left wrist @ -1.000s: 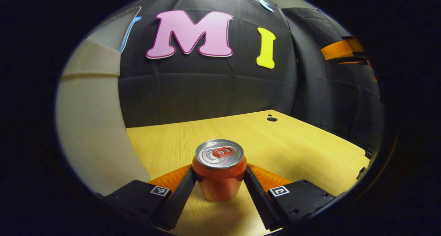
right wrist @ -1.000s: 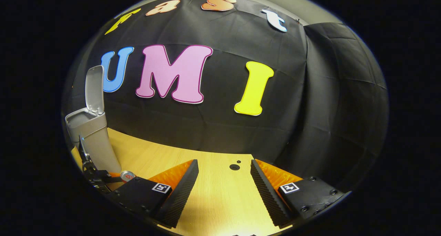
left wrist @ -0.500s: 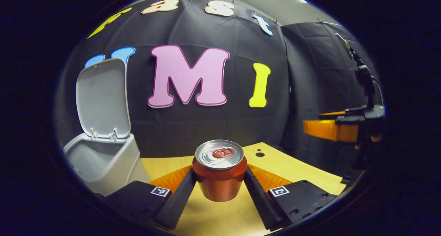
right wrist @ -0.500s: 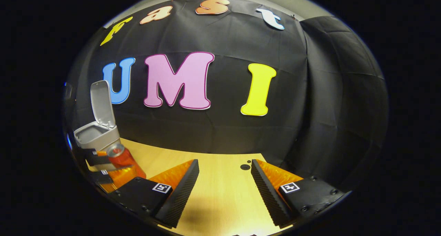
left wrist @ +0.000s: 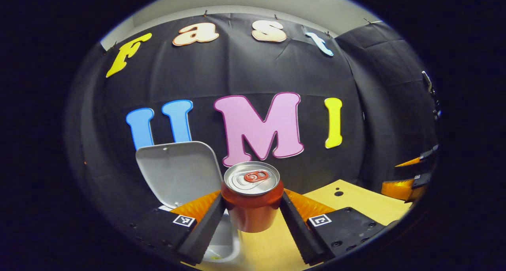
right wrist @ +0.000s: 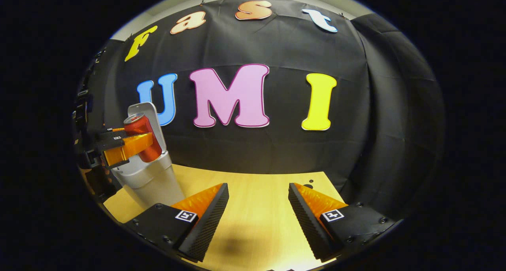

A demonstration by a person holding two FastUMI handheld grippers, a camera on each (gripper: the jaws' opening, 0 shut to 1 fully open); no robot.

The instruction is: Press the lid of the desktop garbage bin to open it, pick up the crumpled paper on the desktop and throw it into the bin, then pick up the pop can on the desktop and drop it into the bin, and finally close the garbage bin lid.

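Red pop can (left wrist: 252,201), pinched by left gripper (left wrist: 252,219), now lifted over open bin (right wrist: 152,180); right gripper (right wrist: 257,217) spread.

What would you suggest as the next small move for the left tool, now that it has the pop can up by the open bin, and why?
Probably ease the left tool a little further over the bin's opening before letting go. It is shut on the pop can, upright and clear of the table; the lid stands open, and the left gripper view shows the bin's mouth below and slightly left of the can.
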